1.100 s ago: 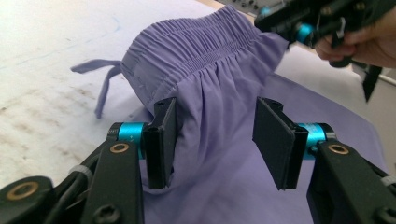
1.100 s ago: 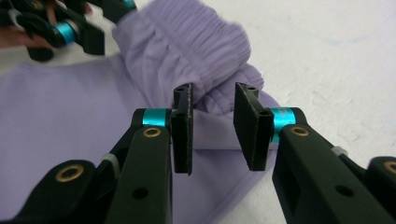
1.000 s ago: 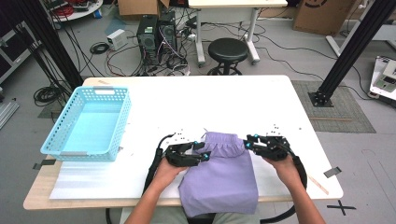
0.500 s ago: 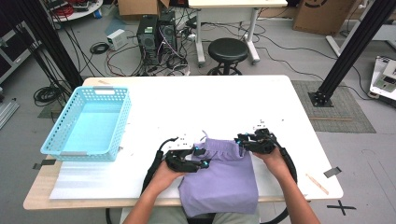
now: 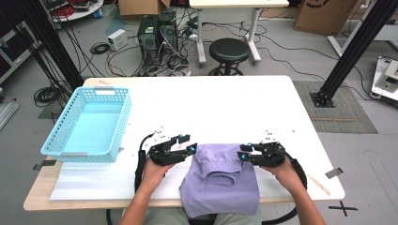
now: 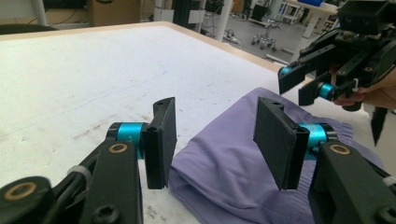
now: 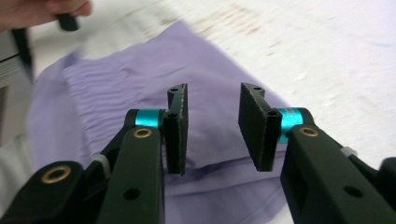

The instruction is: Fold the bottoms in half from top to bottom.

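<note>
A purple garment [image 5: 220, 187] lies flat at the table's front middle, its ribbed band [image 5: 220, 176] turned up in a fold. My left gripper [image 5: 190, 144] is at the cloth's far left corner. Its jaws stand open, with the cloth's edge [image 6: 233, 163] low between them and untouched by the pads. My right gripper [image 5: 243, 153] is at the far right corner. Its jaws have just been opening and hang over the purple cloth [image 7: 116, 88] with nothing pressed between them. The left gripper view [image 6: 215, 140] shows the right gripper [image 6: 303, 84] across the cloth; the right gripper view [image 7: 212, 126] looks down along its own jaws.
A light blue mesh basket [image 5: 121, 126] stands at the table's left side. A white sheet [image 5: 94, 180] lies under its near end along the front edge. The white table [image 5: 211, 103] stretches bare behind the garment. A black stool [image 5: 228, 49] and cables are on the floor beyond.
Both hands have shifted a little along the garment's far edge. The cloth's top edge now lies lower, with a folded band showing. The right jaws stand wider.
</note>
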